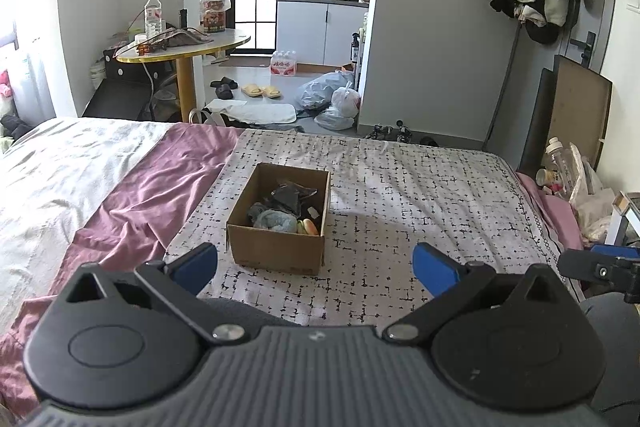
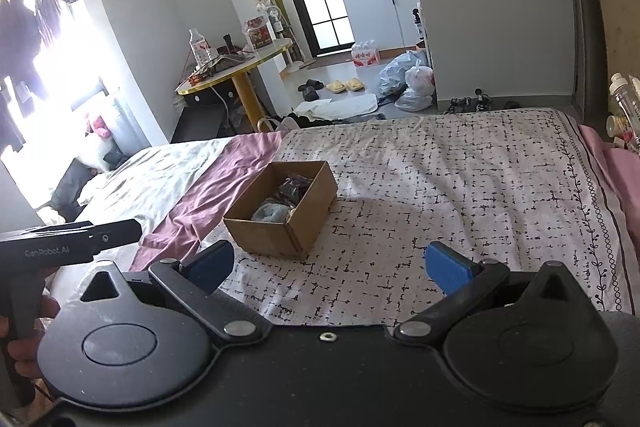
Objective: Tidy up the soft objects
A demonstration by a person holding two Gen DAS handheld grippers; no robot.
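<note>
Both grippers are hovering over the near edge of the bed [image 1: 420, 187], holding nothing. The left gripper [image 1: 314, 269] is keeping its fingers spread wide, and the right gripper [image 2: 330, 265] is doing the same. The cardboard box [image 1: 276, 247] is sitting on the checked sheet, already holding a blue-grey cloth [image 1: 276, 219] and other soft items. No loose items are showing on the sheet, so the sorting is probably finishing; any next move would mean finding another soft piece.

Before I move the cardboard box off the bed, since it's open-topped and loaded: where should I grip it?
Probably pinch the near wall of the cardboard box from above with the left hand-held gripper; the top is open, that rim is bare, and it directly faces you.
</note>
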